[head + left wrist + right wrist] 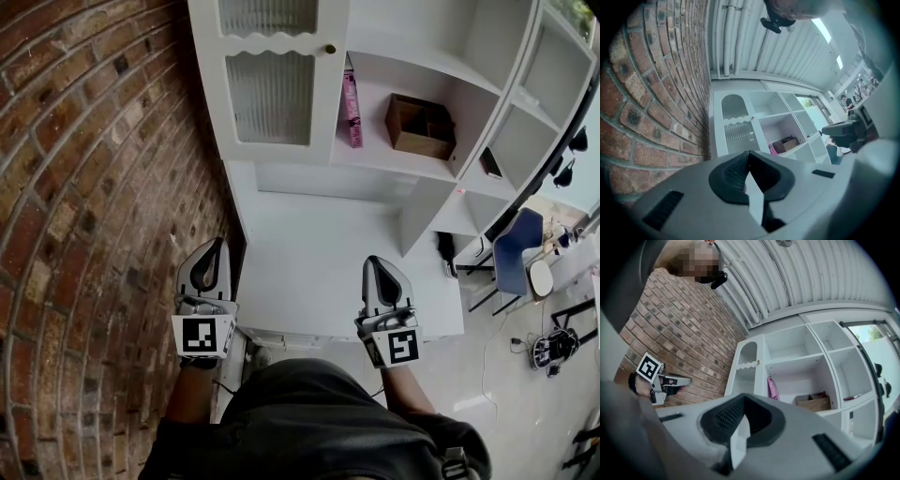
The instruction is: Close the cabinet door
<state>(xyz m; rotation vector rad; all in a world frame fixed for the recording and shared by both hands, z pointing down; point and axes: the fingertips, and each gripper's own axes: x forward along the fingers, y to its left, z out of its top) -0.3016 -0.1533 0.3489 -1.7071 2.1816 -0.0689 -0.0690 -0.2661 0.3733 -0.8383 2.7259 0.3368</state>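
Observation:
The white cabinet [412,56] has a door with ribbed glass panes [272,94] and a small brass knob [330,49] over its leftmost bay. The door lies flush with the cabinet front, also in the right gripper view [746,369]. My left gripper [214,246] is held low near the brick wall, jaws together and empty; its pads meet in its own view [749,154]. My right gripper [375,262] hovers over the white counter, also closed with nothing in it [743,399]. Both are well short of the door.
A brick wall [84,187] runs along the left. Open shelves hold a pink book [352,108], a brown wooden box [420,125] and a dark flat item [490,162]. The white counter [319,253] lies below. A blue chair [518,246] stands at right.

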